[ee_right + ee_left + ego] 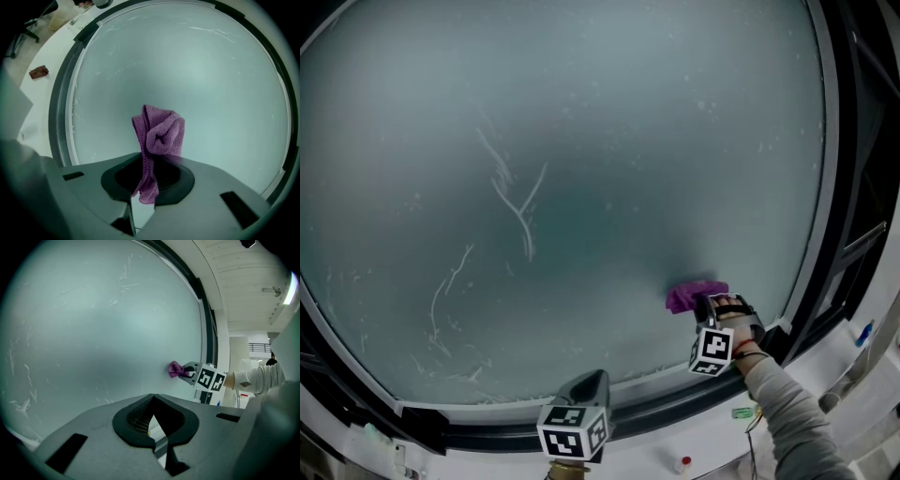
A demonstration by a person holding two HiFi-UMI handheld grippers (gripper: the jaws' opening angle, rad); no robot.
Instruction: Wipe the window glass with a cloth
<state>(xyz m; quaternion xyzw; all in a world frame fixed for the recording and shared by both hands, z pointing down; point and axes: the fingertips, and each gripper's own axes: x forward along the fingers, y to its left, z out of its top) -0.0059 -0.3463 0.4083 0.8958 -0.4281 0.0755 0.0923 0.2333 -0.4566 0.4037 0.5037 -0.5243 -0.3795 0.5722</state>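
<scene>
The window glass [581,169] fills the head view, hazy, with thin white streaks at its middle and lower left. A crumpled purple cloth [692,294] is pressed against the glass at the lower right, near the frame. My right gripper [705,302] is shut on it. In the right gripper view the cloth [161,133] bunches up from between the jaws of the right gripper [149,180] in front of the glass [197,70]. My left gripper [589,382] hangs low at the bottom centre, off the glass, jaws together and holding nothing. From the left gripper view the cloth [176,369] shows far right.
A dark frame [825,234] rims the glass, with a white sill [656,450] below it. Small items lie on the sill: a red-topped piece [685,461] and a green tag [742,412]. A grey sleeve [792,422] leads to the right gripper. A brown scrap [38,71] lies on a white surface.
</scene>
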